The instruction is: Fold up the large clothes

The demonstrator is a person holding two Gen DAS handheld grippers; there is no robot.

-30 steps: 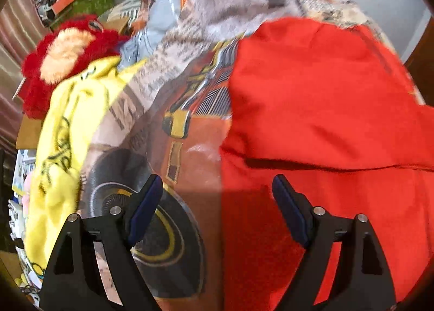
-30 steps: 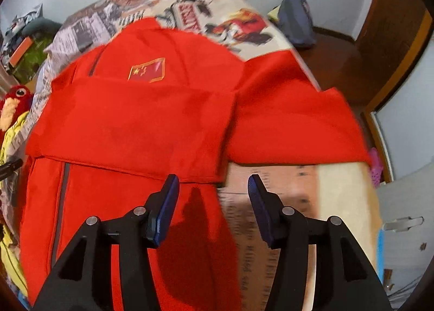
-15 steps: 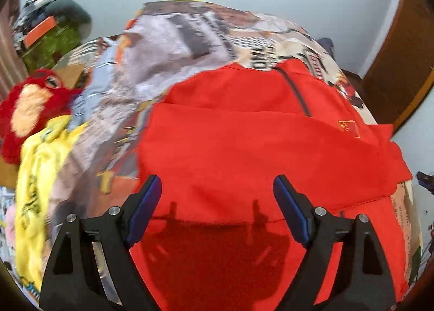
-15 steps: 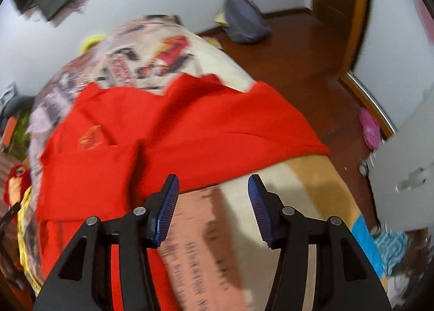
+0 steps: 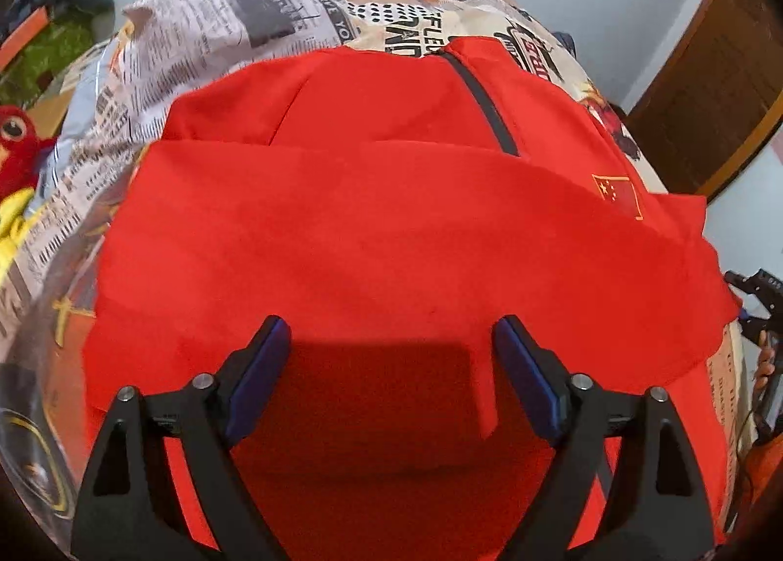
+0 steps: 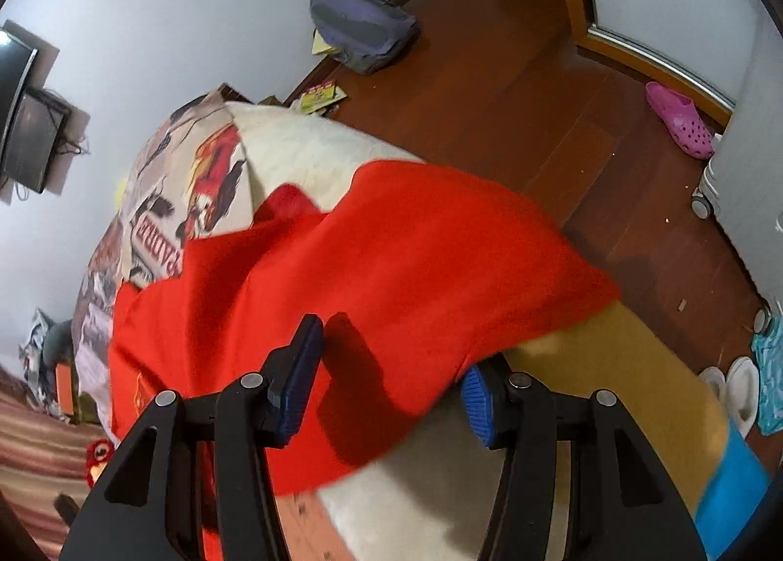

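Left wrist view is showing the left gripper (image 5: 389, 355) hanging over a large red fabric jacket (image 5: 372, 243) with a dark zip and a small flag patch, spread on a bed under a newspaper-print bedcover (image 5: 274, 17); its jaws have just been opening and are standing wide, with only the flat red cloth lying below and between the blue pads (image 5: 259, 375), nothing pinched. One sleeve is lying folded across the chest just ahead of the fingers, and a red plush toy (image 5: 14, 145) is sitting far off to the gripper's left. The right gripper (image 6: 391, 375) is reaching at the jacket's other sleeve, which is draping over the bed's edge (the cloth is passing between the half-parted jaws, its hem covering part of the right pad); whether the pads are actually pressing it I cannot tell. Beyond that gripper, a pink rubber clog (image 6: 680, 118) and a grey-blue bag (image 6: 362, 25) are lying on the dark wooden floor (image 6: 514, 86).
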